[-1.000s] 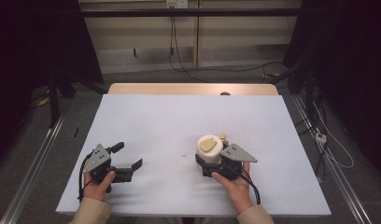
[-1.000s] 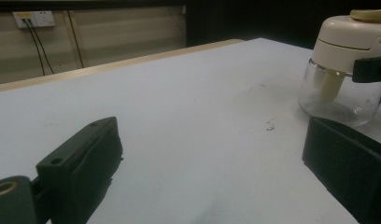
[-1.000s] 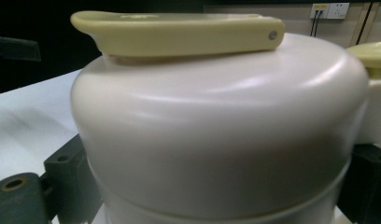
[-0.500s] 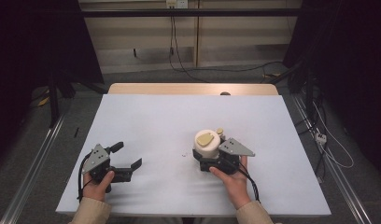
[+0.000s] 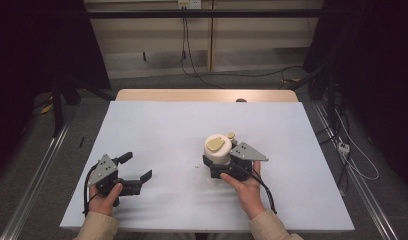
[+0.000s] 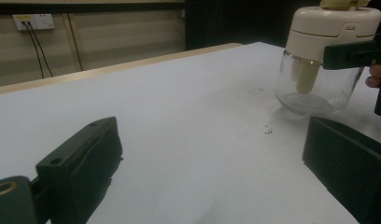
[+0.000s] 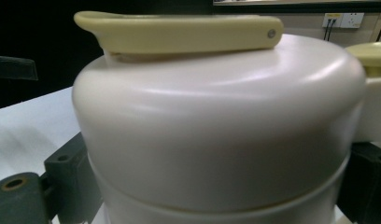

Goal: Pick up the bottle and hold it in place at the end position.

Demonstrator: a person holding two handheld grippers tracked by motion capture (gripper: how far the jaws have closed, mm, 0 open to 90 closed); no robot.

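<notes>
Cream-lidded glass jar (image 5: pixel 218 150) clamped upright between right tongs (image 5: pixel 217 167), left tongs (image 5: pixel 137 172) well apart

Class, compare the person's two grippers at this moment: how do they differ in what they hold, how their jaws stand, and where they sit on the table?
The right gripper is closed around a glass jar with a cream lid; the left gripper holds nothing. The left gripper's jaws stand wide apart over bare table; the right gripper's jaws press the jar's sides. The left gripper sits near the table's front left, the right gripper nearer the middle. Both are black, hand-held, each topped by a grey plate.
</notes>
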